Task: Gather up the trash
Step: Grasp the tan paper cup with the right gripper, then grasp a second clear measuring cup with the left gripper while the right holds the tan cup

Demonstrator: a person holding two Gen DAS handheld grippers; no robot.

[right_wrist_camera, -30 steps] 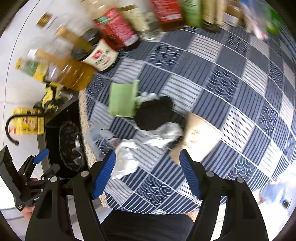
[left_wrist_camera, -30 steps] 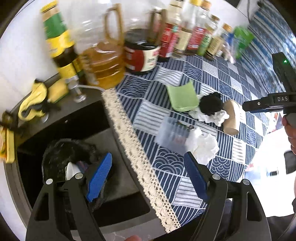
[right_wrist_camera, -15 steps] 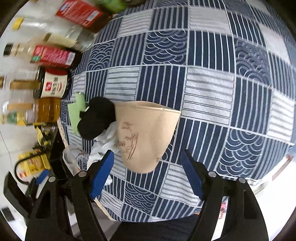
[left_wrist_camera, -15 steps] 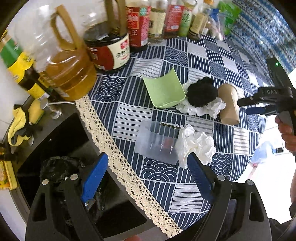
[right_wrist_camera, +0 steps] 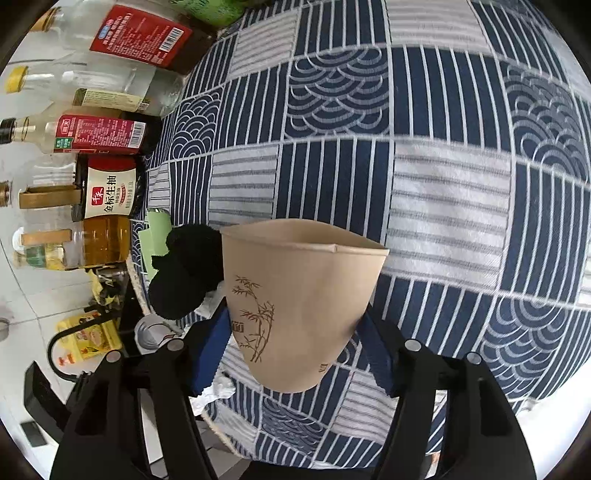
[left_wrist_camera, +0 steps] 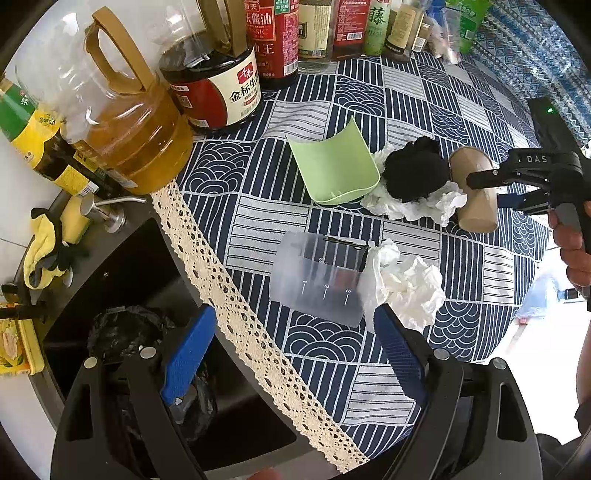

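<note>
A tan paper cup [right_wrist_camera: 299, 306] lies on its side on the blue patterned tablecloth [right_wrist_camera: 424, 147]. My right gripper [right_wrist_camera: 295, 354] is open with its blue pads on either side of the cup; it also shows in the left wrist view [left_wrist_camera: 491, 188] at the cup [left_wrist_camera: 476, 206]. Next to the cup lie a black wad [left_wrist_camera: 413, 170] on white tissue [left_wrist_camera: 410, 206], a green plastic piece [left_wrist_camera: 334, 166], a clear measuring cup [left_wrist_camera: 317, 277] and a crumpled white tissue [left_wrist_camera: 406, 284]. My left gripper [left_wrist_camera: 291, 350] is open and empty, just short of the measuring cup.
A black-bagged bin [left_wrist_camera: 125, 332] sits in the dark sink [left_wrist_camera: 129, 266] at the left, below the lace table edge [left_wrist_camera: 236, 299]. Oil jug [left_wrist_camera: 125, 122], soy sauce jar [left_wrist_camera: 218, 81] and several bottles [left_wrist_camera: 317, 29] line the back.
My right gripper has moved in until the paper cup lies between its fingers. My left gripper has swung from over the sink bin toward the measuring cup and tissue.
</note>
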